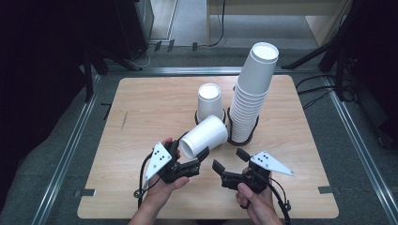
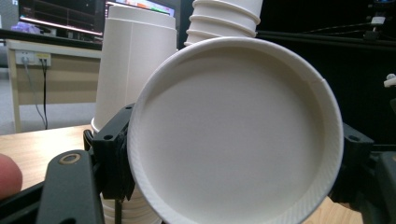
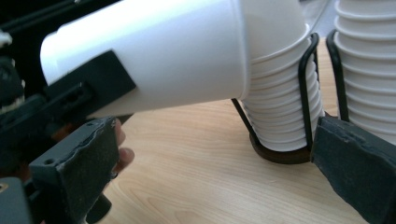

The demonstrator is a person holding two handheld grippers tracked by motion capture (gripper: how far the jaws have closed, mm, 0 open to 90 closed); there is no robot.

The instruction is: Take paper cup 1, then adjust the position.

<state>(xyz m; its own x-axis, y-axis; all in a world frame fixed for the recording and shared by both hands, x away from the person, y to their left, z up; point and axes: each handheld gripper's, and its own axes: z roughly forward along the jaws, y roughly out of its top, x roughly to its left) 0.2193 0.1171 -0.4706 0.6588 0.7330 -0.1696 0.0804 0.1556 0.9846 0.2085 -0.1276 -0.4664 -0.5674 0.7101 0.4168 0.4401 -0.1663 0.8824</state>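
Gripping a white paper cup (image 1: pixel 204 135) sideways at frame centre, left gripper (image 1: pixel 193 165) clamps its rim; right gripper (image 1: pixel 228 164), lower right of centre, jaws apart, empty.

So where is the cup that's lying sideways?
In the high view, the sideways cup is off the table, clamped in the left gripper, just in front of the short stack.
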